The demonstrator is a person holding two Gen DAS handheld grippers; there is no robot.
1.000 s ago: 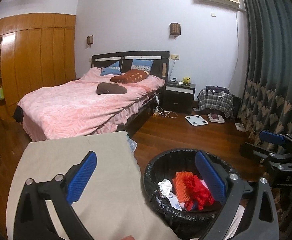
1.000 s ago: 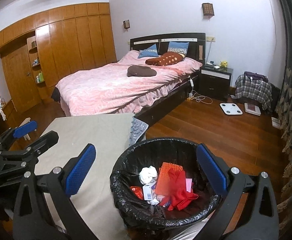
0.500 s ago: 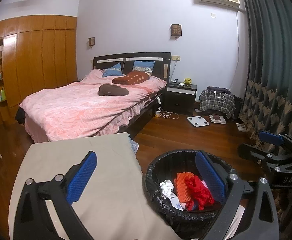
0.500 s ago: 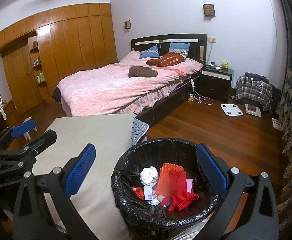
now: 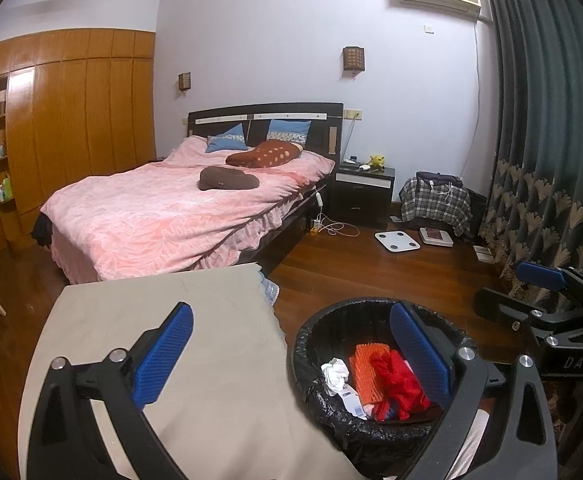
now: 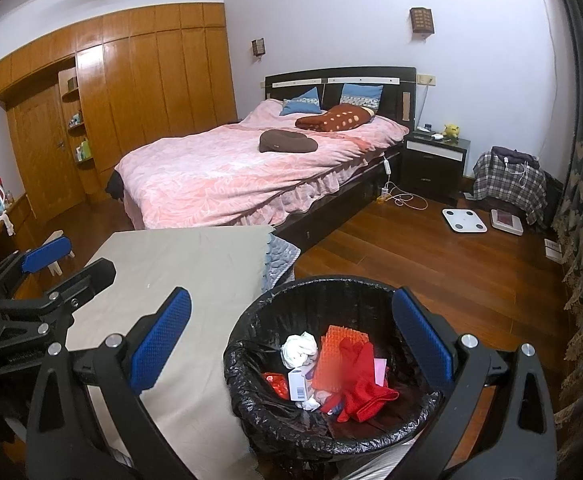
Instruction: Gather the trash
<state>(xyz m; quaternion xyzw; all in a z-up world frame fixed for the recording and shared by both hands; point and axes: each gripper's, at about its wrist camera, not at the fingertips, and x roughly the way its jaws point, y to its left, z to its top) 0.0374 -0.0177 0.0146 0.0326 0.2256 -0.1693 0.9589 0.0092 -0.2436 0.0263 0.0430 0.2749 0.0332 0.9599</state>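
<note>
Both tools are spread wide and empty: left tool [image 5: 291, 352] above the counter [image 5: 195, 344] edge, right tool [image 6: 291, 340] over the bin [image 6: 259, 408], where the trash [image 6: 347, 376] lies below its fingers

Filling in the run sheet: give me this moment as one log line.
left tongs: open, empty | right tongs: open, empty | bin: black liner, holds red cloth, white wad | table cloth: no trash seen
</note>
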